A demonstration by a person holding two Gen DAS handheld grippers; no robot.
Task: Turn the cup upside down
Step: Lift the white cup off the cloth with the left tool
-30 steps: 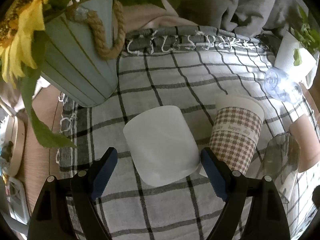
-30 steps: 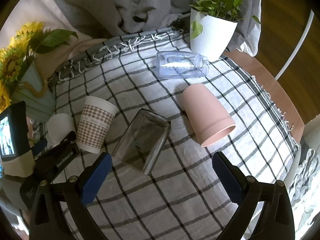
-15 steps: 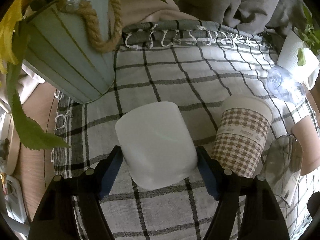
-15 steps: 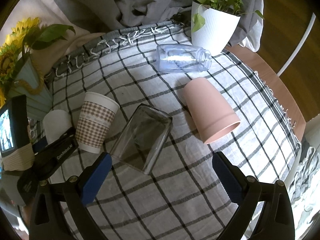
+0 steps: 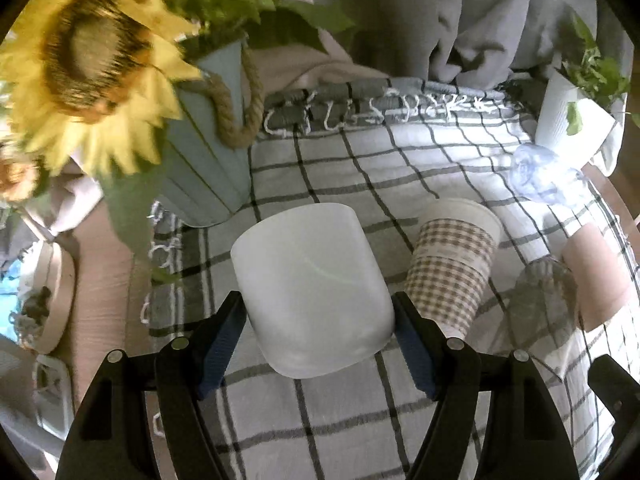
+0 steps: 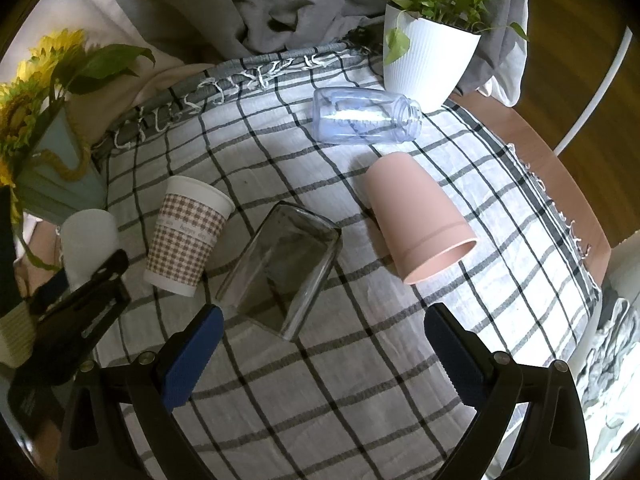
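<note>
A frosted white cup (image 5: 312, 288) sits between the blue pads of my left gripper (image 5: 316, 344), which is shut on its lower part; it appears lifted a little off the checked cloth. The same cup shows at the far left of the right wrist view (image 6: 90, 240), with the left gripper's black body in front of it. My right gripper (image 6: 320, 356) is open and empty, above the cloth in front of a clear glass (image 6: 280, 276) that lies on its side.
A brown-checked paper cup (image 5: 452, 268) stands just right of the white cup. A pink cup (image 6: 416, 228) and a clear bluish bottle (image 6: 364, 116) lie on their sides. A sunflower bucket (image 5: 200, 160) stands at the left, a white plant pot (image 6: 428, 60) at the back right.
My left gripper closed its pads onto the white cup and rose with it, so the sunflower now fills the upper left. The right gripper stayed open and barely moved.
</note>
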